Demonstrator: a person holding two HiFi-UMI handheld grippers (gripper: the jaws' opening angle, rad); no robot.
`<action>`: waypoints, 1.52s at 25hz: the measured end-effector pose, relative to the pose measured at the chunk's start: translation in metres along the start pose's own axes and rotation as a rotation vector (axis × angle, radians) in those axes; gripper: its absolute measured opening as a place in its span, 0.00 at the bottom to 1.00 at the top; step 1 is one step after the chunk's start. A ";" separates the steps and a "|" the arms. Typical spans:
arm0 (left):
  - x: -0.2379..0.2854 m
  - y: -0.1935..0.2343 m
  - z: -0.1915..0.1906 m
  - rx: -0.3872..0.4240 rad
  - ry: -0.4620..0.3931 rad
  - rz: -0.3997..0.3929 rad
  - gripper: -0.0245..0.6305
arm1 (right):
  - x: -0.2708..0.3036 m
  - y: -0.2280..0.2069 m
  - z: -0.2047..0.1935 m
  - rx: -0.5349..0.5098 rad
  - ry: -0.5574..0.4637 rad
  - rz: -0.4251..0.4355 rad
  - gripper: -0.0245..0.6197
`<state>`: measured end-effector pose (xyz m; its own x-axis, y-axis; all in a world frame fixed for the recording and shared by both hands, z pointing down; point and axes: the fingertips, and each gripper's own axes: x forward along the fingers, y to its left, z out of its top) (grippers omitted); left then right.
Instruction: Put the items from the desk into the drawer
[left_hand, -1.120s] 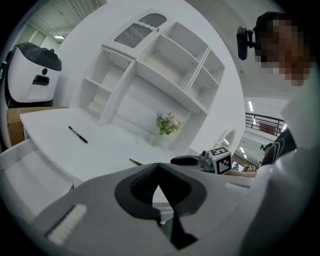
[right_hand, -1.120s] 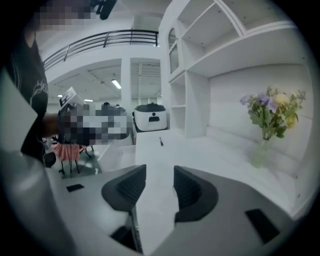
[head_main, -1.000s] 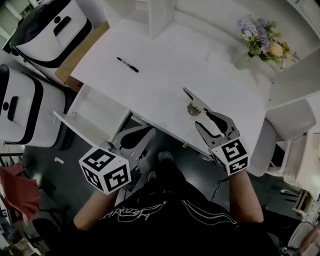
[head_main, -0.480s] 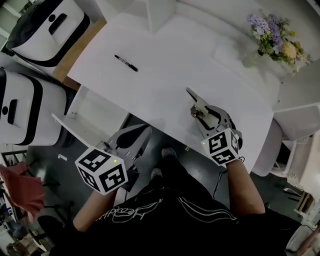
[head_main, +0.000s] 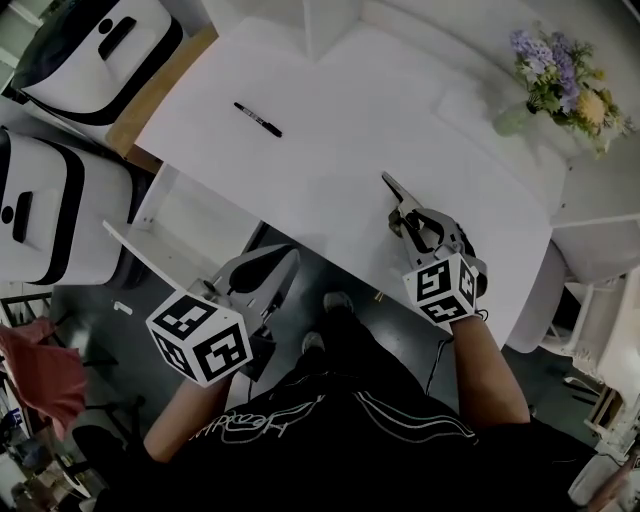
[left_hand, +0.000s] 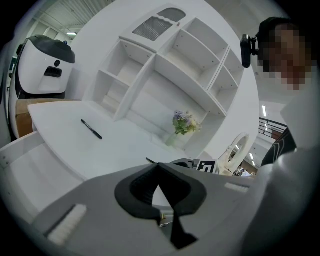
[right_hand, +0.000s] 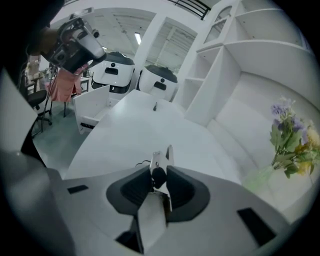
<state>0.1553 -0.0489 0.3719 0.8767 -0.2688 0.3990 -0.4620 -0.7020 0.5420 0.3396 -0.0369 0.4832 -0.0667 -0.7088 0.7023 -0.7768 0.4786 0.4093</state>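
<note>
Head view: white tabletop (head_main: 330, 150) across the upper middle of the frame, open white drawer (head_main: 185, 215) at its left end, centre left of the frame. Right claw (head_main: 402, 214) sits low on the tabletop right of centre, jaws just been closing and now pinched on a small metal clip (head_main: 393, 192); the clip's thin silver end pokes out past the tips toward the upper left. Right gripper view confirms: both pads of the right claw (right_hand: 159, 172) press on the clip (right_hand: 162, 156) at its dark middle part, and the silver tabs stick out beyond the jaws. Left claw (head_main: 285, 258) is lower left of centre, off the tabletop's near edge, just right of the drawer front and over dark floor. In the left gripper view the left claw (left_hand: 159, 165) has its tips together and nothing between them. Black marker (head_main: 258, 119) lies on the tabletop at upper left, well apart from both claws; also seen in the left gripper view (left_hand: 91, 129) and, small, in the right gripper view (right_hand: 155, 106). Flowers in a vase (head_main: 560, 80) stand at the upper right corner of the tabletop. Two white machines (head_main: 90, 50) stand at the far upper left, beside the drawer end.
</note>
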 end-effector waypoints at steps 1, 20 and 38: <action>-0.001 0.001 0.000 0.000 -0.002 0.000 0.05 | 0.000 -0.001 0.000 0.000 0.001 -0.006 0.19; -0.044 0.002 -0.009 -0.001 -0.036 0.026 0.05 | -0.017 -0.010 0.013 0.054 -0.001 -0.070 0.05; -0.126 -0.005 -0.018 -0.012 -0.174 0.065 0.05 | -0.085 0.068 0.119 0.029 -0.192 0.013 0.05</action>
<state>0.0445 0.0001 0.3321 0.8547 -0.4235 0.3002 -0.5186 -0.6721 0.5285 0.2177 -0.0054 0.3821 -0.1926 -0.7897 0.5824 -0.7924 0.4753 0.3824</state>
